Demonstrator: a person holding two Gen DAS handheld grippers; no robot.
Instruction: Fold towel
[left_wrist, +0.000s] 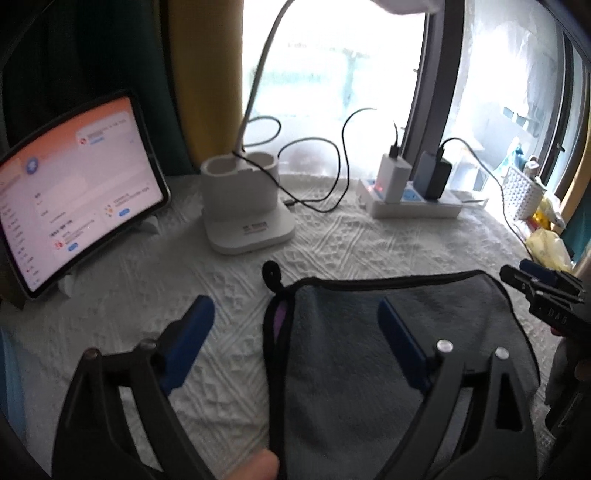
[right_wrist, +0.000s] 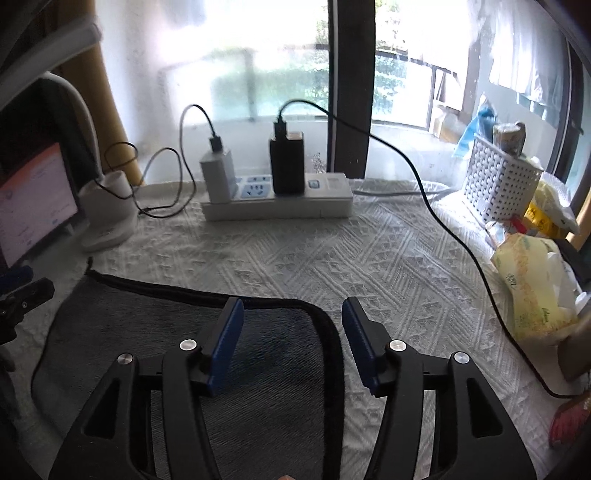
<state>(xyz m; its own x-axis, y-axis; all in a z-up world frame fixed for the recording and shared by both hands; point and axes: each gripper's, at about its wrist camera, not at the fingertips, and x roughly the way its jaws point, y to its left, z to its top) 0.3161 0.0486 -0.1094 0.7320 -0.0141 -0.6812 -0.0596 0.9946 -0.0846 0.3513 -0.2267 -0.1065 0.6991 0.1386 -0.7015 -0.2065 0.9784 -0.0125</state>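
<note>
Grey towel (left_wrist: 369, 362) with black trim lies flat in the lower centre of both views, on the white textured tablecloth (left_wrist: 332, 243); it looks already folded at least once, a purple tag showing at its left edge, though I can't count the layers. Left gripper (left_wrist: 295, 328) hovers over the towel's left edge with fingers spread wide, holding nothing. Right gripper (right_wrist: 291, 332) is also spread and empty, straddling the towel's right trim, one finger over cloth, the other over tablecloth. Step looks like lining up for a grasp before the next fold. Next move likely calls for both to drop onto matching corners, pinch, then lift and carry across evenly. Tablet (left_wrist: 74, 192) at left, lamp base (left_wrist: 243, 206) and power strip (right_wrist: 277, 206) at upper centre, well apart from the towel.
</note>
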